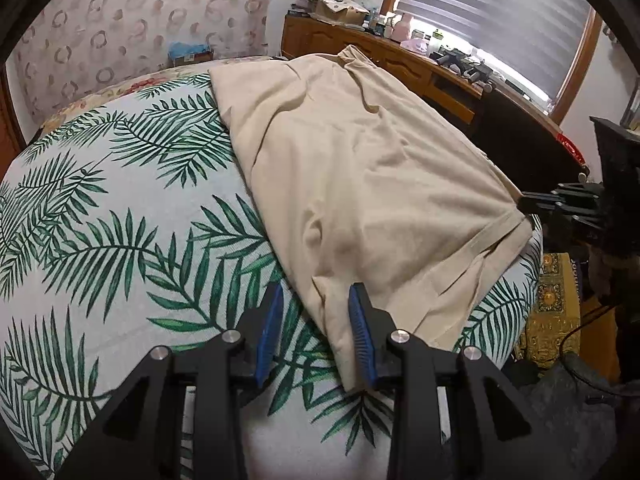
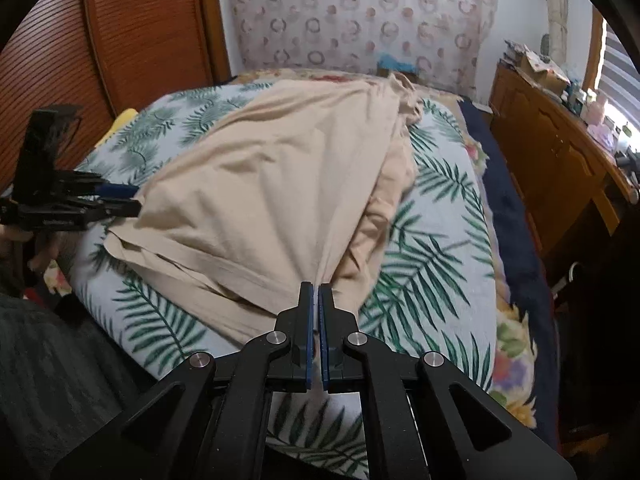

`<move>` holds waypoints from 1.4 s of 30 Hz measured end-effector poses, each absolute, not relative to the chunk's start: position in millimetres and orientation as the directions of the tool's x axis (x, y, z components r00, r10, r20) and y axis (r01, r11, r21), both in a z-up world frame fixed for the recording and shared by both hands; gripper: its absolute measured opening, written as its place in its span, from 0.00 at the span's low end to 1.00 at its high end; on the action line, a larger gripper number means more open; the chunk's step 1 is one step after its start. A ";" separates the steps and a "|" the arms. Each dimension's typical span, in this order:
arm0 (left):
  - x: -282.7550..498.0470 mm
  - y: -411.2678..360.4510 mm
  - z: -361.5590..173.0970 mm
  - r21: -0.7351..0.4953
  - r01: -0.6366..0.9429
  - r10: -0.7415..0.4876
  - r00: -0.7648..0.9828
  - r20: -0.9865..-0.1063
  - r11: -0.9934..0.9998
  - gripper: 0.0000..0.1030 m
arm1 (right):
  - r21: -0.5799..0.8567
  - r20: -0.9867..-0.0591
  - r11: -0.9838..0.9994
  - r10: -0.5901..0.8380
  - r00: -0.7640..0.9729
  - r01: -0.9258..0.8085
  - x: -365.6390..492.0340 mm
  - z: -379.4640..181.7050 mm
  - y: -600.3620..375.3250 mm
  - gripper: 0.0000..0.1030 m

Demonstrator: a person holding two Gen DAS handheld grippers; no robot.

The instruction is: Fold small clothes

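So there's a beige garment (image 1: 360, 184) spread out on a bed (image 1: 100, 240) with a palm-leaf cover, lying crumpled rather than flat, with a bunched-up end toward the far side of the bed. The only container I can spot is a cardboard box (image 1: 340, 10) on the wooden dresser (image 1: 384, 56) by the window, flaps open with some stuff poking out, too small to tell what. Another small blue-topped box (image 1: 190, 53) sits at the head of the bed against the patterned hanging, contents not visible. The right gripper (image 2: 318, 286) is clenched tight on the near hem of the garment, blue pads pressed together with the cloth pinched between them and pulling into a little peak there. The left gripper (image 1: 316, 292) is parted, sitting at the garment's other near corner: one pad rests against the edge of the fabric, the other is over bare bedcover, so it's not squeezing anything. From the right wrist view the left gripper pokes in at the far left edge of the garment.
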State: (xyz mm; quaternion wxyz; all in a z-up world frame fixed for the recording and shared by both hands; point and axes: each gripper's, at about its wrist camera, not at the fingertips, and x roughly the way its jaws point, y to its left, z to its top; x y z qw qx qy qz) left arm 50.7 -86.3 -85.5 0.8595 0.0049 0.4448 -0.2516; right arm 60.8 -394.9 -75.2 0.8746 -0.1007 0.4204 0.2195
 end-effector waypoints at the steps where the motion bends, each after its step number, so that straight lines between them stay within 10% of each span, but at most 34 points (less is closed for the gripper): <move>1: 49.1 -86.6 -85.9 -0.215 0.444 -0.433 0.476 -0.765 0.870 0.31 | 0.007 -0.782 0.886 0.294 0.550 -0.464 62.1 -76.6 -396.2 0.00; 19: 47.3 -86.3 -85.8 -0.217 0.448 -0.438 0.479 -0.761 0.867 0.31 | -0.005 -0.784 0.898 0.270 0.560 -0.440 57.2 -77.6 -402.2 0.00; 25: 45.7 -90.7 -85.7 -0.198 0.448 -0.423 0.487 -0.764 0.872 0.31 | -0.019 -0.765 0.915 0.246 0.595 -0.403 64.0 -75.4 -398.8 0.45; 42: 38.5 -95.0 -85.5 -0.252 0.479 -0.482 0.453 -0.750 0.841 0.31 | 0.051 -0.791 0.928 0.263 0.553 -0.369 78.8 -100.5 -400.0 0.48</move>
